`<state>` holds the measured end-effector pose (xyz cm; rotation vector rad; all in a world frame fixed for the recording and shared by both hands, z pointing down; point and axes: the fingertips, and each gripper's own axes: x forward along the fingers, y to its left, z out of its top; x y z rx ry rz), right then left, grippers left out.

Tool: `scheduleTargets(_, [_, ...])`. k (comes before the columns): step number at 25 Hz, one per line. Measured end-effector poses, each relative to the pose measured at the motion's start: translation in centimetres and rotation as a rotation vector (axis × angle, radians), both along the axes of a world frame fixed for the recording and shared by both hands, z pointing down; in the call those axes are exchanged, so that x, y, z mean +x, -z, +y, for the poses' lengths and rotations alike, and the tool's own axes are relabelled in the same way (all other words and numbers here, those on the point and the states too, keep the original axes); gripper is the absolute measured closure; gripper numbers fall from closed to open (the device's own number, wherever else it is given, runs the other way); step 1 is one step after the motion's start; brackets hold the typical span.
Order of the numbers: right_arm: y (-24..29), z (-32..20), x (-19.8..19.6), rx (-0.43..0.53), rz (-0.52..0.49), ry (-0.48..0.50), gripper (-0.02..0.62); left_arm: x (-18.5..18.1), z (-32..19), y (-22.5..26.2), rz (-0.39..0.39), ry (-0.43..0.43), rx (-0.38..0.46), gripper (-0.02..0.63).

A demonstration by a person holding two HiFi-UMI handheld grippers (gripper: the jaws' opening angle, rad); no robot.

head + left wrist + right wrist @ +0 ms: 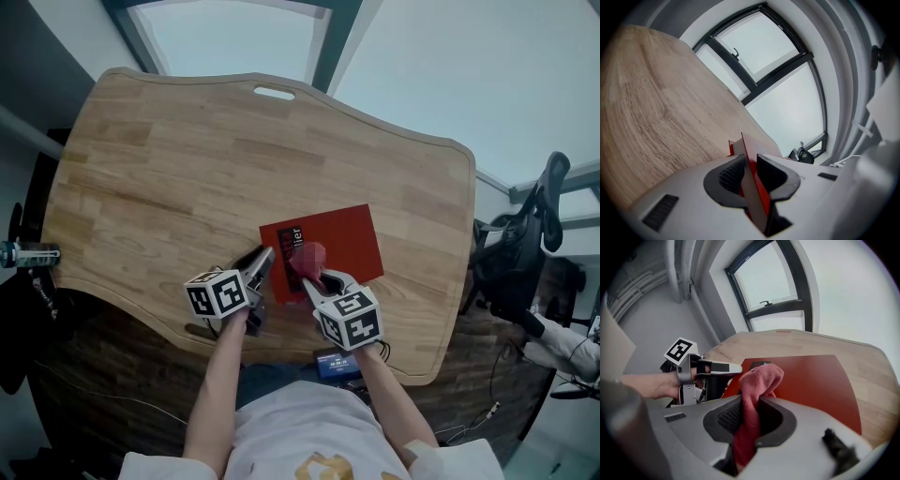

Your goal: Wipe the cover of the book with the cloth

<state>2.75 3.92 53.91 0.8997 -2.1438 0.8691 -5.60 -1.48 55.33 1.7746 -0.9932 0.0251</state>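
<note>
A red book point(342, 246) lies flat on the wooden table point(187, 159), near its front edge. My left gripper point(264, 265) is shut on the book's left edge; in the left gripper view that red edge point(751, 180) runs between both pads. My right gripper point(307, 278) is shut on a pink cloth point(309, 260) and holds it over the near left part of the cover. In the right gripper view the cloth point(754, 394) bunches up between the jaws above the red cover point(811, 380), with the left gripper point(701, 373) at the book's left side.
A black office chair point(525, 253) stands to the right of the table. A handle slot point(274, 93) is cut near the table's far edge. Large windows point(764, 61) lie beyond the table. A dark object point(28, 255) sits off the table's left edge.
</note>
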Motion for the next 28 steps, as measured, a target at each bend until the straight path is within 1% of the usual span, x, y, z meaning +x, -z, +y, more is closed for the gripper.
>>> scheduleTargets(7, [-0.1,0.0,-0.2,-0.018,0.001,0.012,0.522,0.0,0.0,0.0,0.006,0.002,-0.006,0.515])
scheduleTargets(13, [-0.2,-0.1,-0.9,-0.012,0.055,0.067,0.522,0.0,0.0,-0.1,0.003,-0.007,-0.009,0.515])
scheduleTargets(28, [-0.3,-1.8,-2.8,-0.002,0.057,0.112,0.522,0.0,0.1,0.0,-0.016,-0.028,-0.007,0.517])
